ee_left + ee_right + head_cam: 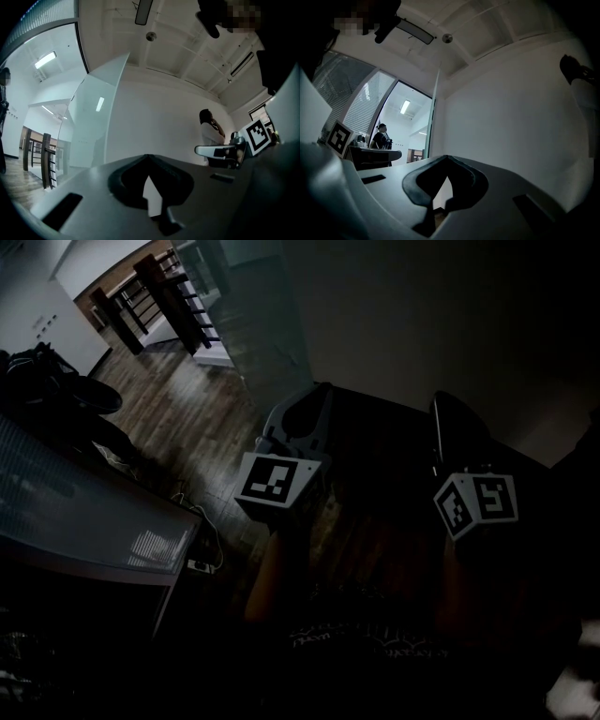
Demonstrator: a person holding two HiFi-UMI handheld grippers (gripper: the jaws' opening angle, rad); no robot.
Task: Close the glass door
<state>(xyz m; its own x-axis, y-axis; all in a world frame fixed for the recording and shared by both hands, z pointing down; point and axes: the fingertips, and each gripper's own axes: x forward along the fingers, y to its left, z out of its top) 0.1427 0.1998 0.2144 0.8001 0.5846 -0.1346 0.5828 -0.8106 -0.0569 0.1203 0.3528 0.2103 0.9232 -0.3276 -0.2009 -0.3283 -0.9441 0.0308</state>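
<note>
**Q:** Where is the glass door located, and how is it positioned?

**A:** The glass door point(246, 320) is found at the far side of the scene, ahead and slightly left of both tools. It is judged to be standing open, angled away from the white wall point(422, 315). A stretch of wooden floor point(187, 399) is seen on its left.

**Q:** In what state are the tools held?

**A:** The jaws of the left gripper point(311, 401) are brought together, and nothing is held between them. The same condition is observed on the right gripper point(448, 413). Both are raised side by side, well apart from the door.

**Q:** Which step is in hand?

**A:** The approach is judged to be in hand. No contact with the door is shown.

**Q:** What is called for next?

**A:** One gripper should be carried forward to the door's free edge. No handle can be made out, so a push with closed jaws against the pane is probably required. The swing should be followed until the door is seated.
</note>
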